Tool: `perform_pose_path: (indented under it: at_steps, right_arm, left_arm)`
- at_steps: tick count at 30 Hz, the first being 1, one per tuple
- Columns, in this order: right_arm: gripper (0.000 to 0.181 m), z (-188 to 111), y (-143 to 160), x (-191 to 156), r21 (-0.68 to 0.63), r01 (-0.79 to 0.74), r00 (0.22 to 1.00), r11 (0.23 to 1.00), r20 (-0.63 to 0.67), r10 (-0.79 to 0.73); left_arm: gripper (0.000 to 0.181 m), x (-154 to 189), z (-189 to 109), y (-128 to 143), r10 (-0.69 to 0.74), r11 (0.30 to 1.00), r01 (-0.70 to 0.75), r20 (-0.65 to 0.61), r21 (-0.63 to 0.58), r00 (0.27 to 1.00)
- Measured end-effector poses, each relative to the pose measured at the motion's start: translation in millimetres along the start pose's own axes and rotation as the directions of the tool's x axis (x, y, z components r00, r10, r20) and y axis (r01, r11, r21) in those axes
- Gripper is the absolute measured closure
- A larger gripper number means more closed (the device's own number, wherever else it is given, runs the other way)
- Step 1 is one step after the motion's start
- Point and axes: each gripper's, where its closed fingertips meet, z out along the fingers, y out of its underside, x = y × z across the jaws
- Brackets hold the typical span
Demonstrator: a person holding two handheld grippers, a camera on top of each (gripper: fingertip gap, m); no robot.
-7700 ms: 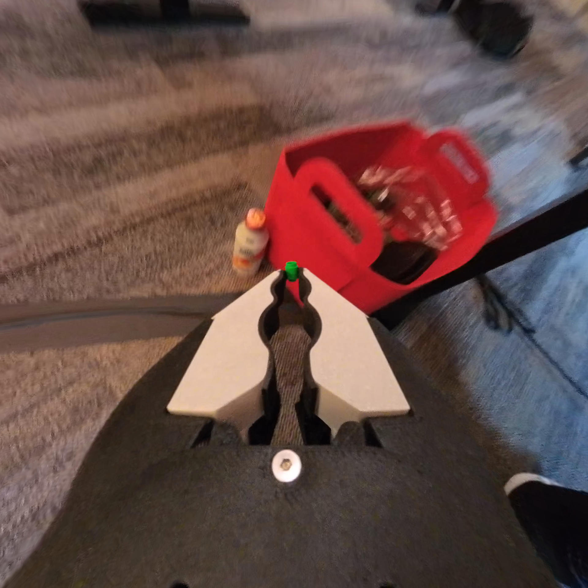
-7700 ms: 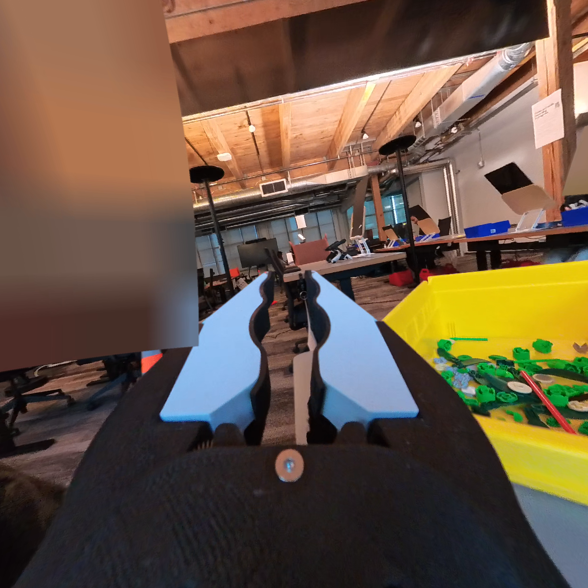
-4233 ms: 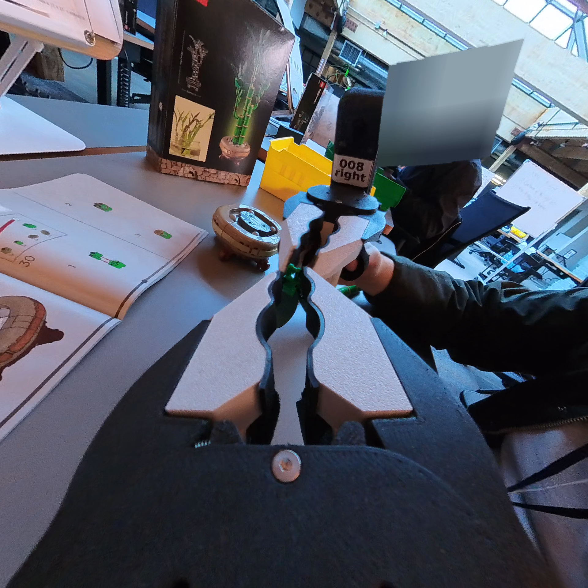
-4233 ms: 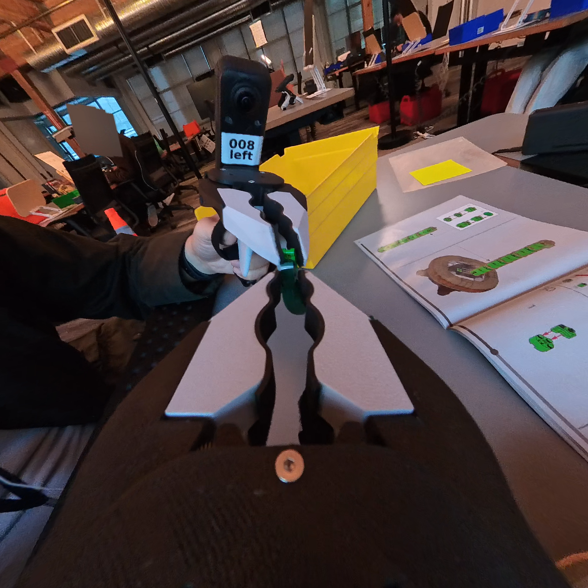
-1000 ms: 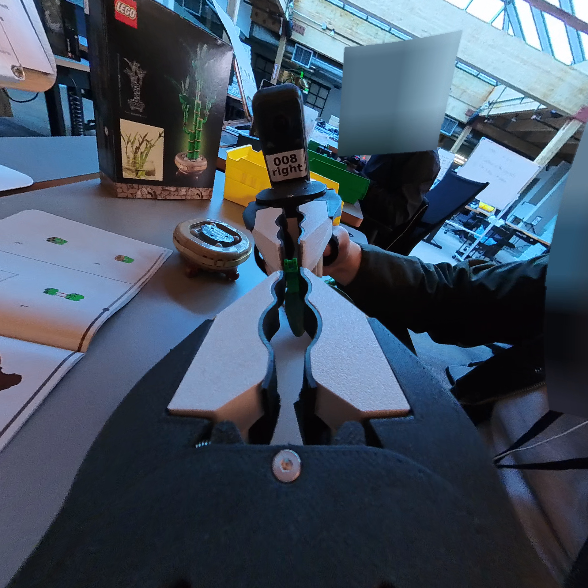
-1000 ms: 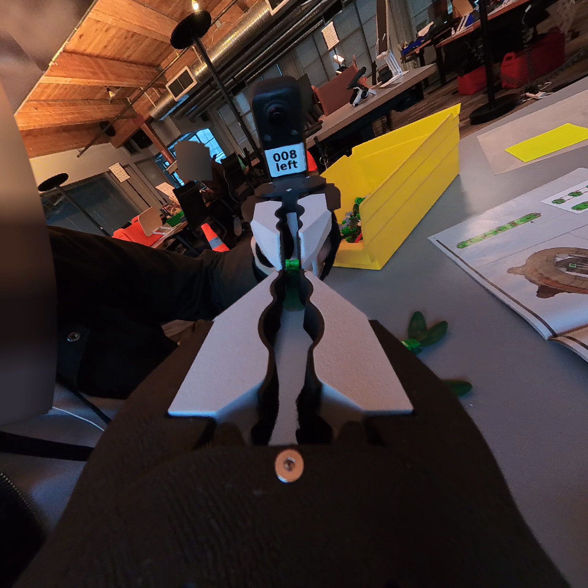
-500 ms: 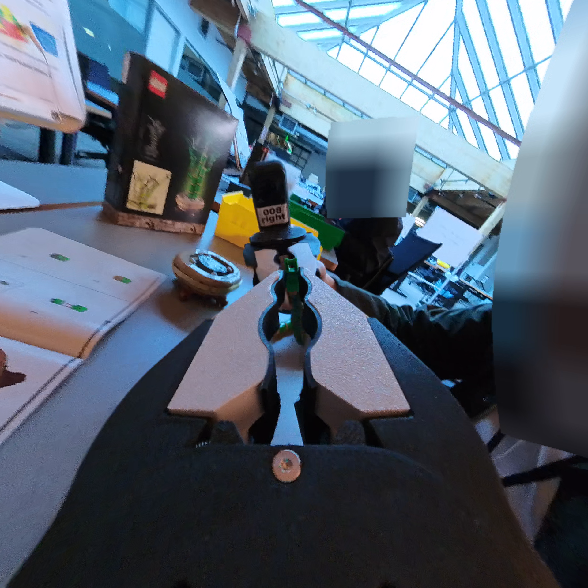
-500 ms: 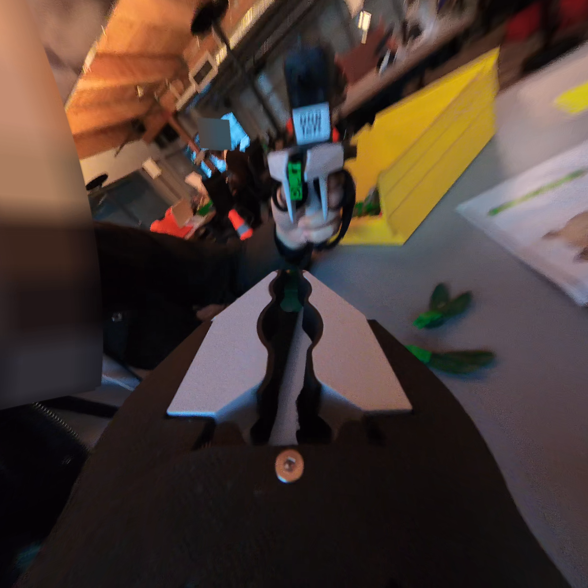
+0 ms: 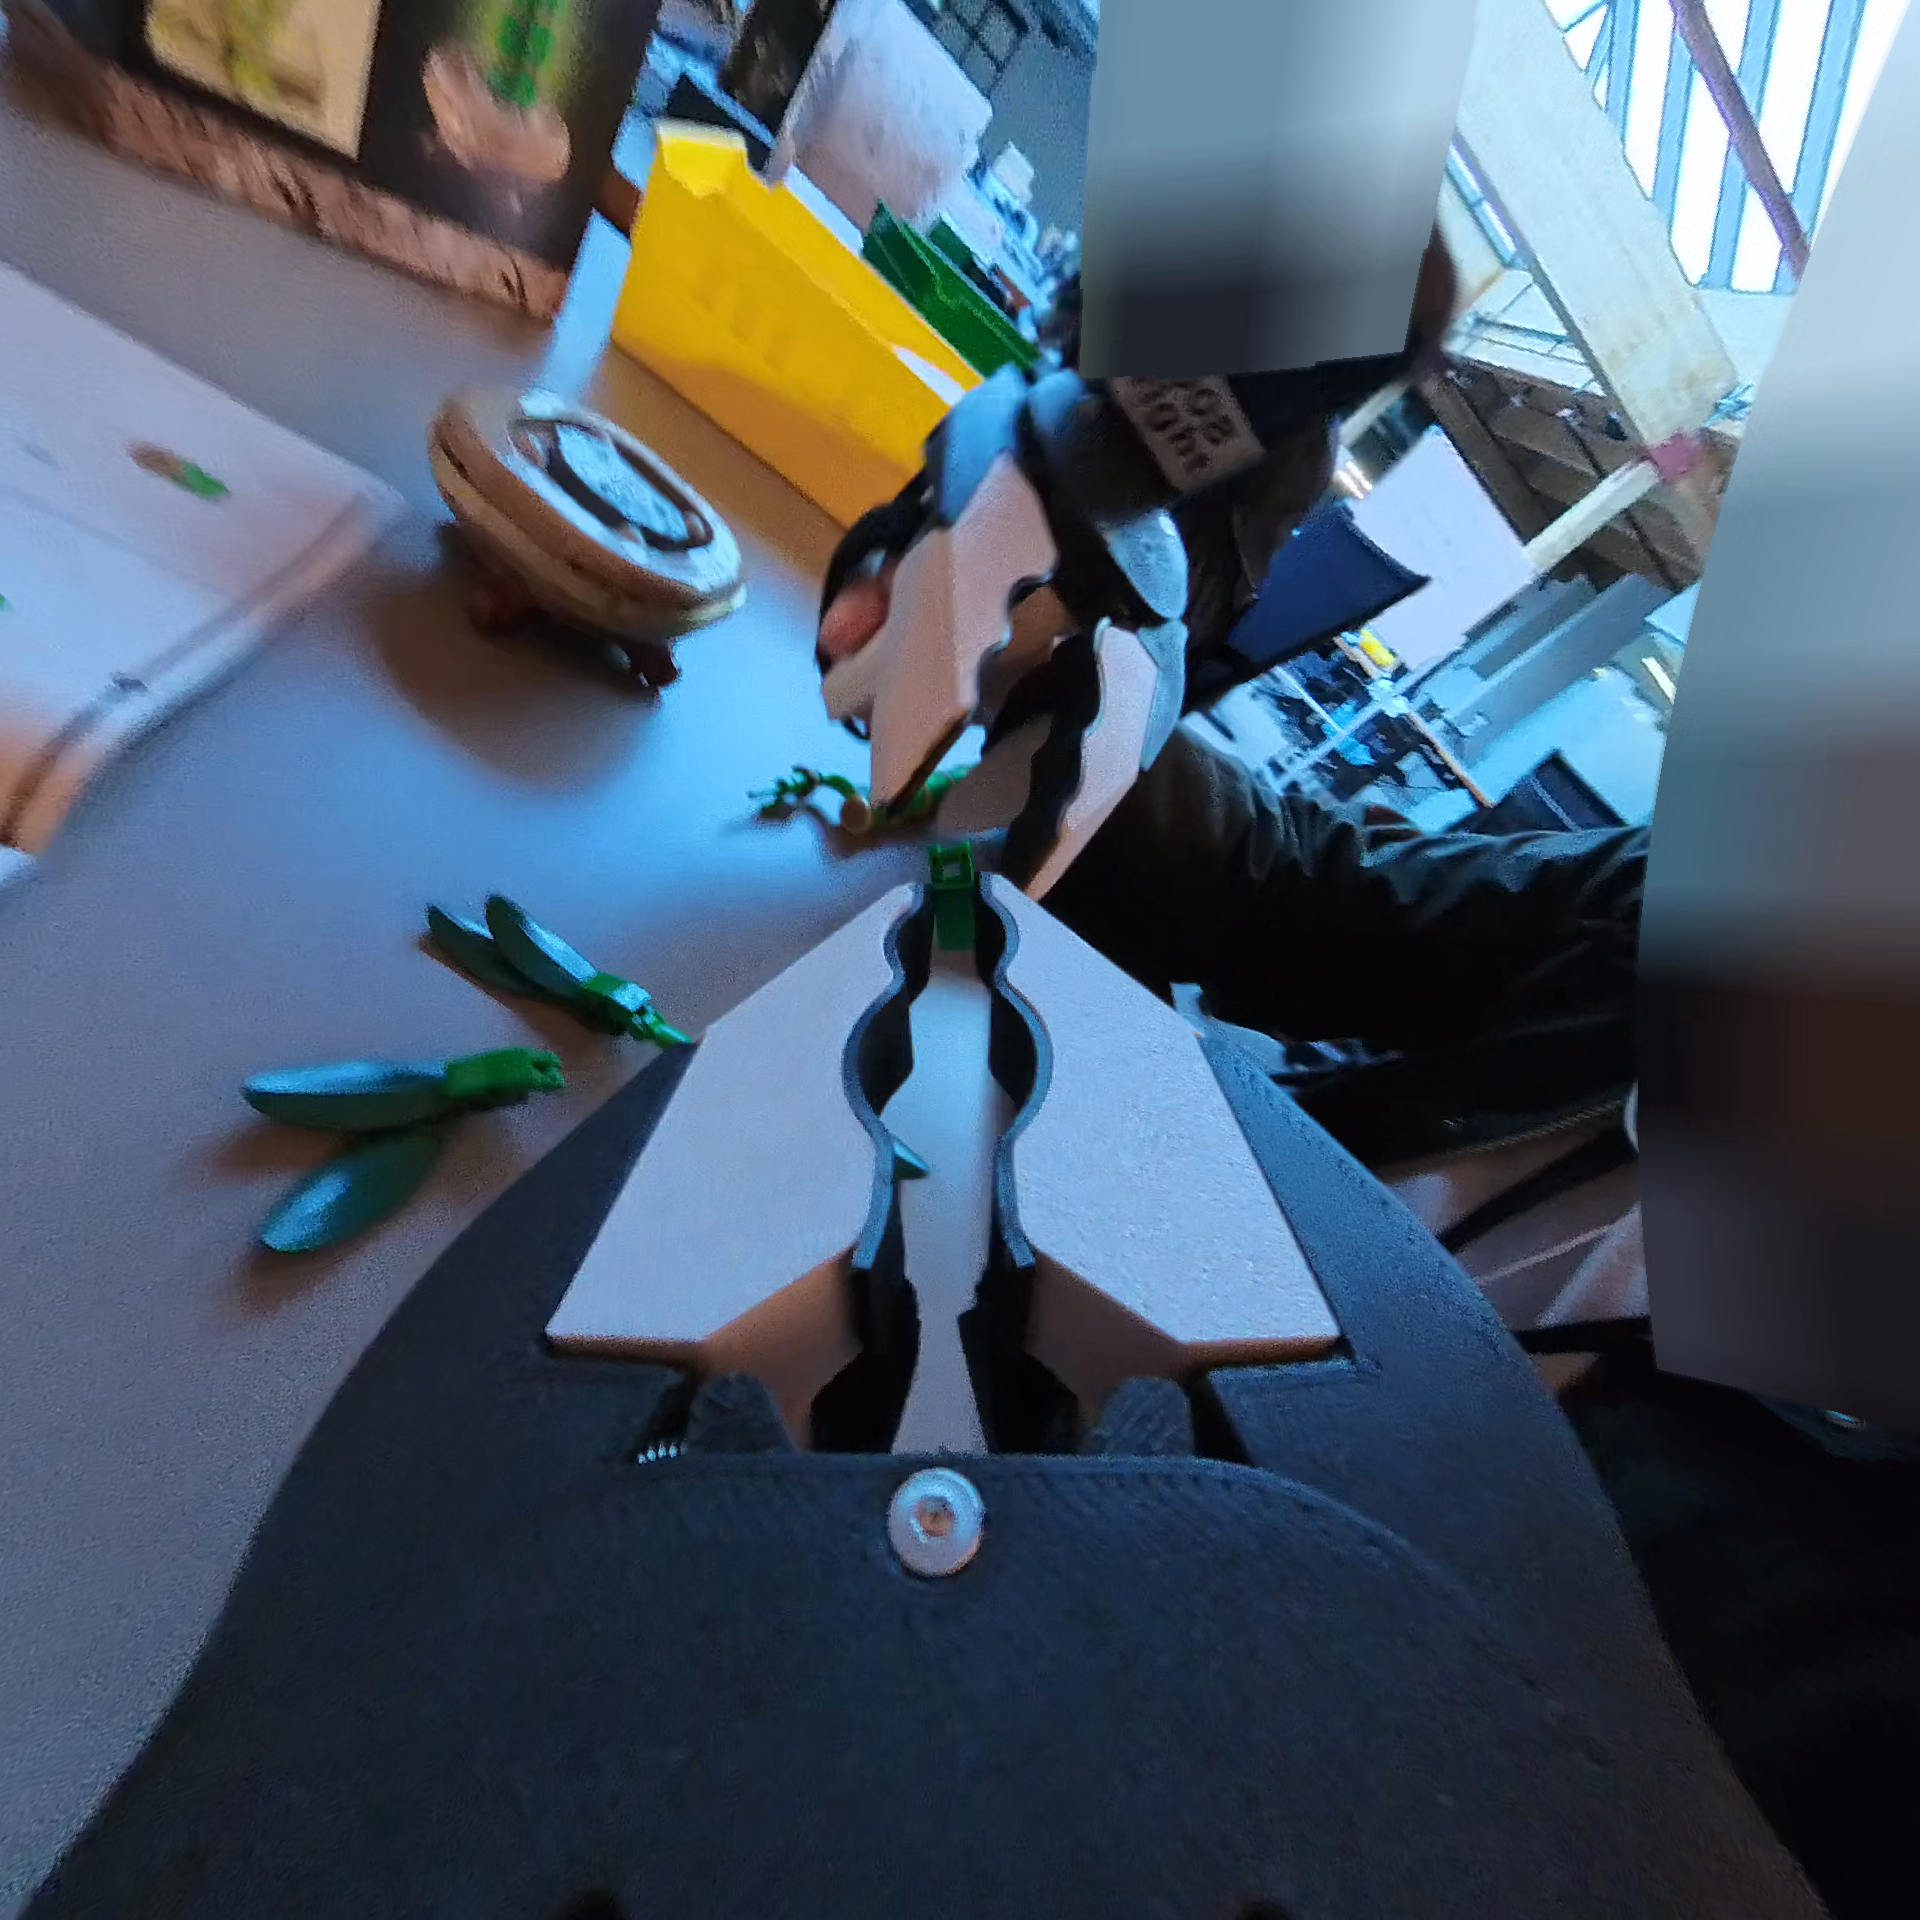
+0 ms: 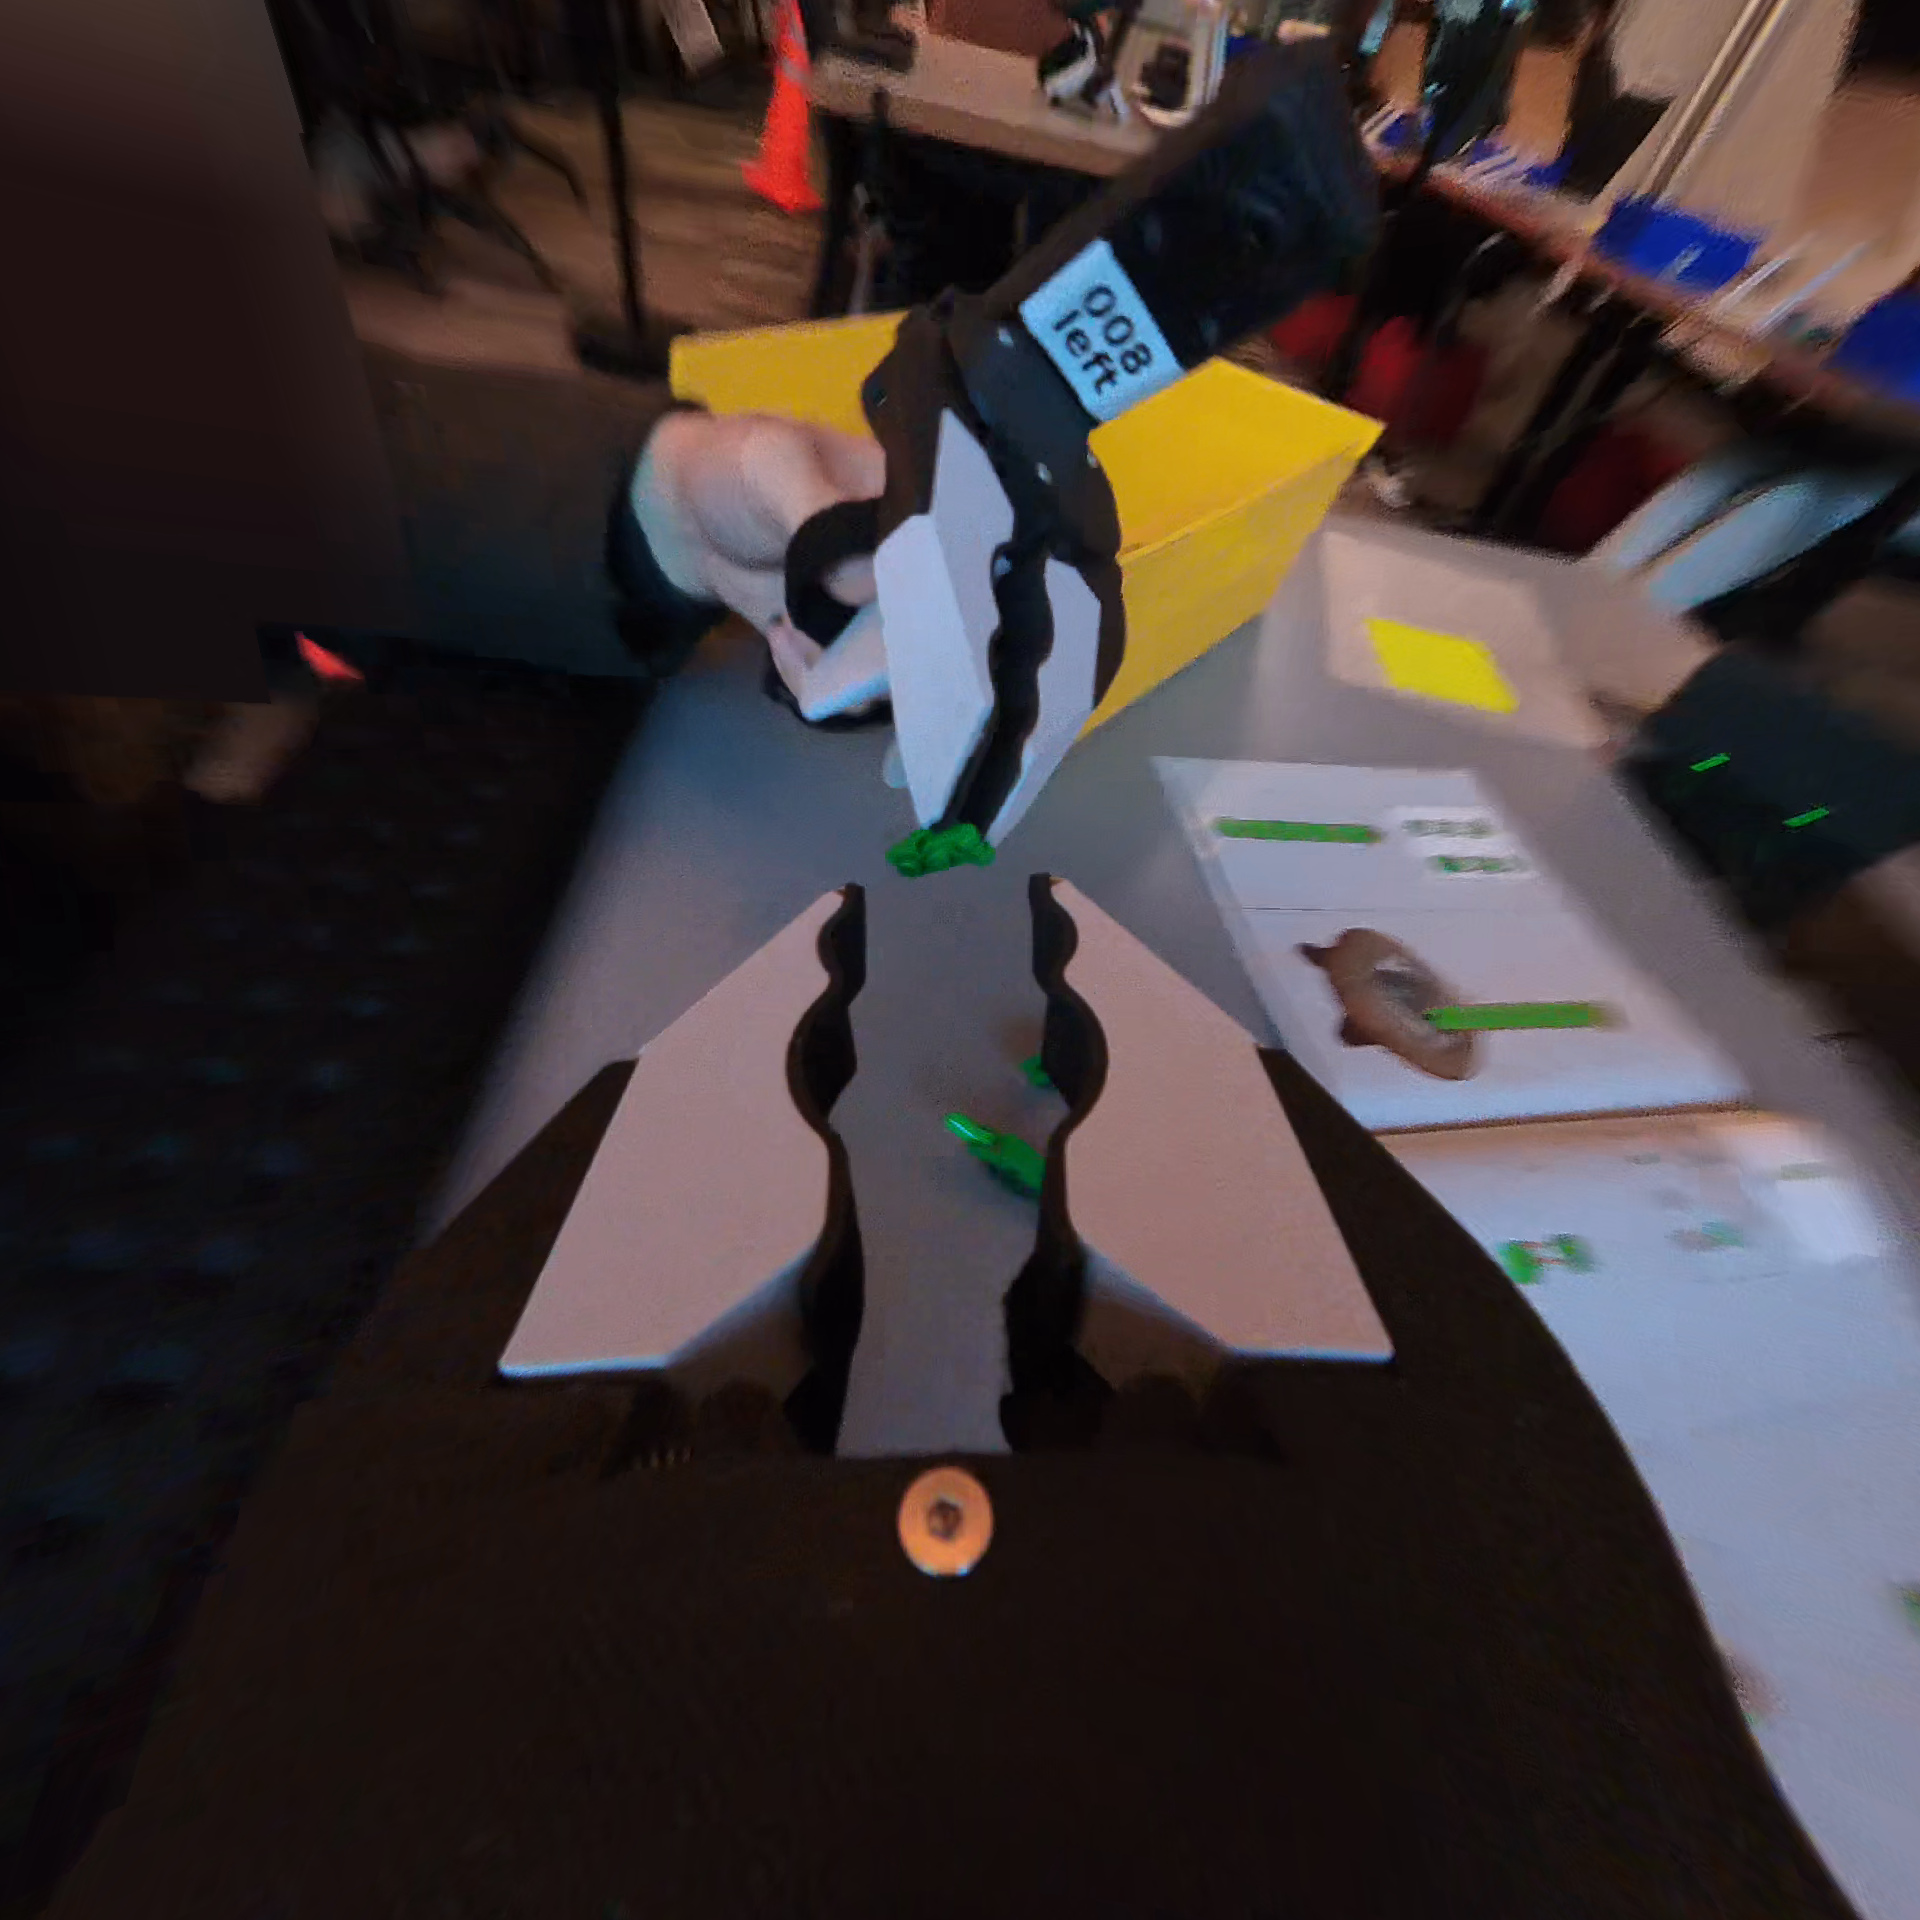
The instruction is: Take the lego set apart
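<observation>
One green stem piece [image 9: 954, 906] pointing forward, left gripper [image 9: 951, 914] clamped.

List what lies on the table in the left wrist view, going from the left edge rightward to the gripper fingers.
Open instruction booklet → green leaf pieces → round brown lego base → yellow bin → small green piece pinched in the left gripper.

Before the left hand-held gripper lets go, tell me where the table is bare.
Bare grey table lies between the round brown base and the leaf pieces. Crowded: booklet on the left, small green parts under the right hand-held gripper.
</observation>
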Motion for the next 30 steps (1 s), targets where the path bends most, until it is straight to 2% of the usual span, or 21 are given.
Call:
perform_pose_path:
  at_steps: [3, 6, 9, 11, 19, 30]
  right_arm:
    - [0.151, 6.5, 8.5, -8.3, -0.095, 0.218, 0.973, 0.971, -0.060, -0.224]
    - [0.161, 13.7, 22.3, -11.5, -0.196, 0.301, 0.947, 0.933, -0.055, -0.317]
    - [0.171, 16.6, 32.5, -16.5, -0.271, 0.381, 0.914, 0.884, -0.031, -0.403]
    - [0.171, 18.4, 37.0, -17.0, -0.314, 0.417, 0.894, 0.853, -0.025, -0.447]
    - [0.178, 24.1, 54.7, -21.2, -0.436, 0.501, 0.838, 0.747, 0.030, -0.545]
    - [0.178, 18.0, 59.1, -10.0, -0.470, 0.449, 0.857, 0.759, -0.012, -0.515]
  left_arm:
    - [0.175, -2.1, 4.5, 12.6, -0.073, 0.995, 0.071, -0.032, -0.072, 0.997]
    - [0.175, -7.2, 9.4, 29.1, -0.093, 0.982, 0.090, -0.010, -0.167, 0.996]
    - [0.175, -13.4, 10.4, 36.0, -0.129, 0.971, 0.129, 0.015, -0.200, 0.992]
    - [0.175, -17.3, 9.8, 39.2, -0.157, 0.963, 0.159, 0.027, -0.217, 0.987]
    - [0.175, -30.2, 11.3, 53.4, -0.131, 0.944, 0.157, 0.108, -0.290, 0.985]
    - [0.171, -34.9, 8.8, 49.6, -0.117, 0.952, 0.148, 0.129, -0.268, 0.985]
